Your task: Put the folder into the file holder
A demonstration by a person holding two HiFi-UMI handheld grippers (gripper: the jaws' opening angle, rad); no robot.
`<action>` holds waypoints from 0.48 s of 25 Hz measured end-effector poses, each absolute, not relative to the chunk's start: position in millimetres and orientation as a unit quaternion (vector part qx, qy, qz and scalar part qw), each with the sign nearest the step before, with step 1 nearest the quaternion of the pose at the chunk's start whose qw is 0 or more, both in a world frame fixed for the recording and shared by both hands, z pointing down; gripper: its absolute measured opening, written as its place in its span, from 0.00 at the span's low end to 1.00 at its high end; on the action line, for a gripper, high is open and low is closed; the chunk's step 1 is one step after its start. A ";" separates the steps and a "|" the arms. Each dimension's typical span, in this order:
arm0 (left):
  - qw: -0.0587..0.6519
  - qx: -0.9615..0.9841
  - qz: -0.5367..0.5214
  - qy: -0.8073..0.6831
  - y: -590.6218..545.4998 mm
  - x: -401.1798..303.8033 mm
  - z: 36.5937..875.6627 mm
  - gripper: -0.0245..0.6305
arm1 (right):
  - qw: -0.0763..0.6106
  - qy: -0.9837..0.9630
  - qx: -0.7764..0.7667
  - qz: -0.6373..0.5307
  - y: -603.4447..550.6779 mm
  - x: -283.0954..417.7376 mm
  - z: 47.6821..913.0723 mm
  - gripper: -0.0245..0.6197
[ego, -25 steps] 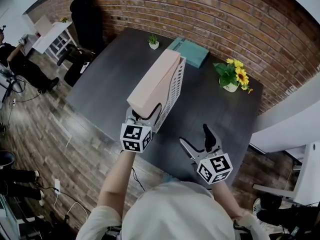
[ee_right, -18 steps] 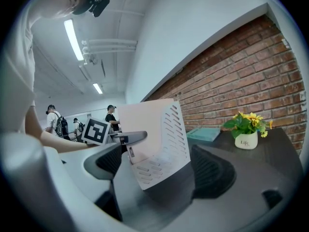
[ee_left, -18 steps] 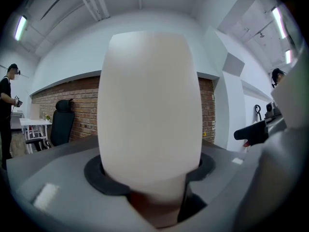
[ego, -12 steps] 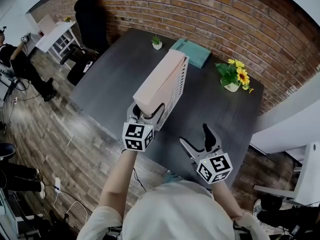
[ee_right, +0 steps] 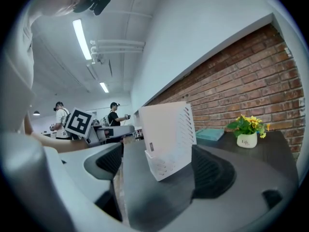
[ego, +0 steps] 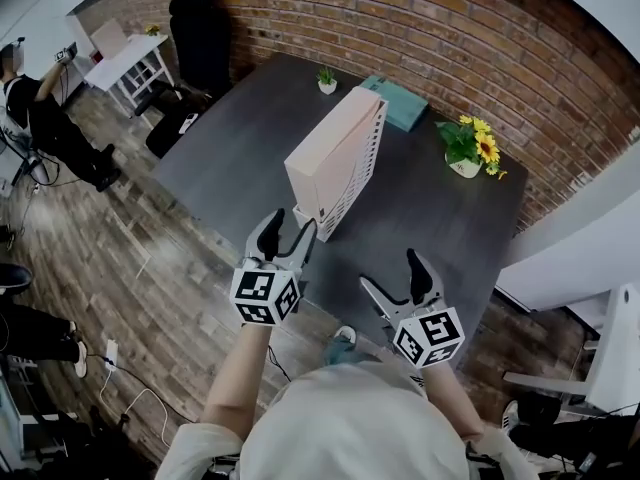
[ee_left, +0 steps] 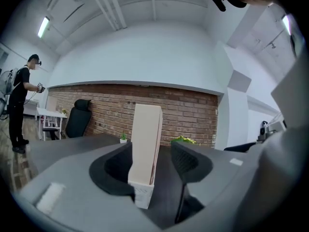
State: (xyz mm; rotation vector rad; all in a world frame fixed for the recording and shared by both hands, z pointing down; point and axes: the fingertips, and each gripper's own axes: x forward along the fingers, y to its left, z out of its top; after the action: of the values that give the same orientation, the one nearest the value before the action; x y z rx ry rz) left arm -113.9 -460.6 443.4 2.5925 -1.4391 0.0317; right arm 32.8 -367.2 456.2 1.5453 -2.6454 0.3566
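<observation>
Head view: the folder (ego: 330, 153) is seen standing in the file holder (ego: 352, 183) on the table (ego: 230, 148); the left gripper (ego: 285, 236) is held just short of it.
Left gripper view: jaws are closing, nothing is clamped; the holder's foot is partly covered.
Right gripper view: the right gripper (ego: 395, 280) is spread, empty; the folder is hardly told from the holder's wall.

The head view looks steeply down on the table (ego: 230, 153); both gripper views look low across it, sharing the file holder (ego: 362, 168).
</observation>
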 end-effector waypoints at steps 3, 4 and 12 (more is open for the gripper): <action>0.098 0.860 0.011 -0.500 -426.4 -124.1 445.6 0.33 | 0.033 -0.859 0.498 0.114 -344.9 29.3 456.0 0.70; 0.103 0.856 0.011 -0.507 -415.2 -127.6 446.7 0.28 | 0.035 -0.859 0.498 0.114 -336.8 28.4 456.3 0.70; 0.135 0.835 0.008 -0.533 -322.8 -146.9 455.4 0.09 | 0.053 -0.861 0.495 0.107 -267.2 25.2 456.5 0.40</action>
State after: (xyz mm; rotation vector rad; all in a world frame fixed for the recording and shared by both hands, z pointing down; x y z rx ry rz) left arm -146.9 -322.8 455.4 2.4196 -1.5436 0.0228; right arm 25.2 -267.2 456.5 1.5051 -2.6159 0.3265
